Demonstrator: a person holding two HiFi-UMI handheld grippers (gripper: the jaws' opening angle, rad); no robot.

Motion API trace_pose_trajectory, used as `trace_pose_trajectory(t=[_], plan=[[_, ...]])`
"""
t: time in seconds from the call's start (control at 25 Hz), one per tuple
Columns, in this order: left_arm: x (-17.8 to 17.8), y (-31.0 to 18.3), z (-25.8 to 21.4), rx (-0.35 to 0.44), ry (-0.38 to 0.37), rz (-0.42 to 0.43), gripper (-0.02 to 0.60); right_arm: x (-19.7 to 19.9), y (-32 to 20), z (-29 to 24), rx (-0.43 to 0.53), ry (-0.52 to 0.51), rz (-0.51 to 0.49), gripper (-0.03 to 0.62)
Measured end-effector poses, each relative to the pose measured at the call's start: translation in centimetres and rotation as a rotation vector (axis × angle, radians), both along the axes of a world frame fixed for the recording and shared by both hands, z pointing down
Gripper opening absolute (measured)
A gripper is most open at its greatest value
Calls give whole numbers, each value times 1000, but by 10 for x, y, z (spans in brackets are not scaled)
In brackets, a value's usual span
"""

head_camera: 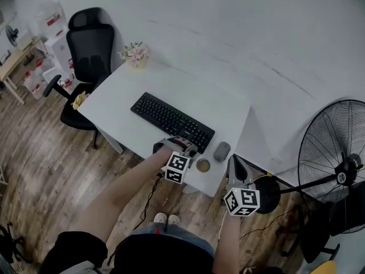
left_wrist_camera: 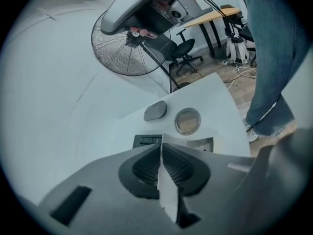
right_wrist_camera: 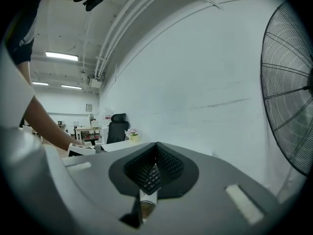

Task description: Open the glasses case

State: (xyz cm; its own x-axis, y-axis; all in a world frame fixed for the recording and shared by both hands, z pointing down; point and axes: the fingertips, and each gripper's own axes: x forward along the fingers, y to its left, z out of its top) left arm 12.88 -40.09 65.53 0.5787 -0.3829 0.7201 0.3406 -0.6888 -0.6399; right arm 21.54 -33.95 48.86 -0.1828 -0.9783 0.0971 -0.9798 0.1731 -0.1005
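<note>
The left gripper (left_wrist_camera: 161, 148) and right gripper (right_wrist_camera: 156, 146) are both sitting closed and empty. No glasses case is showing for certain. A flat grey rectangular thing (left_wrist_camera: 203, 144) just beyond the left tips may be it. It is likely light, rigid and smooth, so gripping its lid edge is looking best.

- Our left gripper (head_camera: 183, 146) and right gripper (head_camera: 232, 161) are grey moulded shells, each bearing a white cube (head_camera: 177, 168) with black square markers.
- Their pads (right_wrist_camera: 168, 168) are black and ribbed.
- We wear a dark short-sleeved top (head_camera: 154, 258), blue jeans (head_camera: 171, 231) and white shoes (head_camera: 166, 217).

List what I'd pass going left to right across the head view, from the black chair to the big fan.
Office chair → flowers → keyboard → mouse → standing fan.
</note>
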Motion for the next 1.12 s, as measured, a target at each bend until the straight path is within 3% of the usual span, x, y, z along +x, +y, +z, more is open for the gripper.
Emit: trace_pose_trajectory(t=[0.2,0.36,0.76,0.96,1.12], plan=[[-7,3,-3,-18,32,-25,28,-11,0,-1,4,-1,-18,8],[-12,3,-27,-53,129,-89,21,-18,1,-5,14,-2,-29,8],[-24,-5,-134,-338,720,-408,8,-40,-7,-17,41,-7,-72,8],[-42,-14,-168,-393,927,-527,8,-51,-11,-21,54,-7,-88,8],[-63,-21,-188,-373,1042,-618,8,-57,-19,-27,69,-8,-95,8]])
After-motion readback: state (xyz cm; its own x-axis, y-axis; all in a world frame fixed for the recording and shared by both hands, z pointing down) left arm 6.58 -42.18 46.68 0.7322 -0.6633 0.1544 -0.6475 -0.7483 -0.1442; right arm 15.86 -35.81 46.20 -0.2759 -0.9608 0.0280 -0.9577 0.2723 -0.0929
